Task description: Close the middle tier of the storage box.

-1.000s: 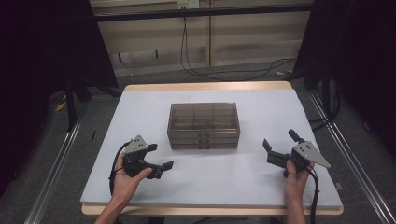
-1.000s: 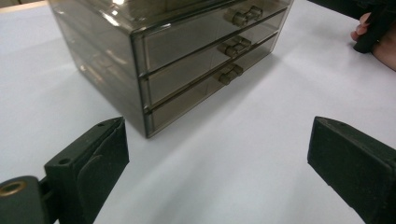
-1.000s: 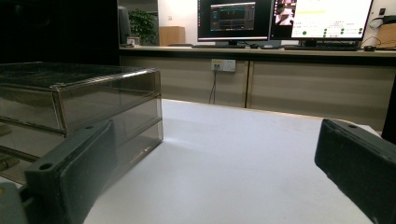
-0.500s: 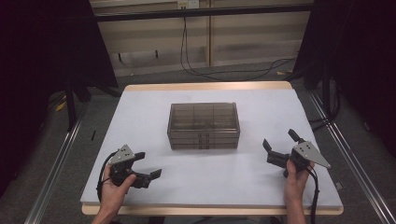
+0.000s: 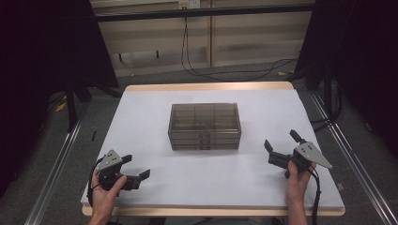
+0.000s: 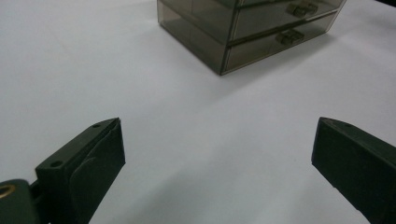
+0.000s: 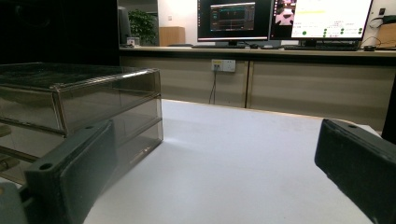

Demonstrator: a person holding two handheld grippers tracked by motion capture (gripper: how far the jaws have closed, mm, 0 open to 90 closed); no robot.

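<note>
Drawers [image 5: 204, 126] sit untouched mid-table [image 5: 150, 108], all closed. Left gripper [image 5: 137, 169], jaws wide and empty, waits well off their near-left corner; right gripper [image 5: 280, 149], equally spread, hovers well off their right. Everything's left to do.

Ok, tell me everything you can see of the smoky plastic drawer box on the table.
The drawer box is a low, rectangular unit of translucent smoke-grey plastic, standing upright near the middle of the white table. Its flat lid shows a grid of dividers beneath. The front, facing the person, carries stacked shallow drawers, all shut, with small dark pulls at the centre. What lies inside cannot be made out. Nothing touches it but the table; the left gripper and right gripper both rest apart from it, jaws spread.
</note>
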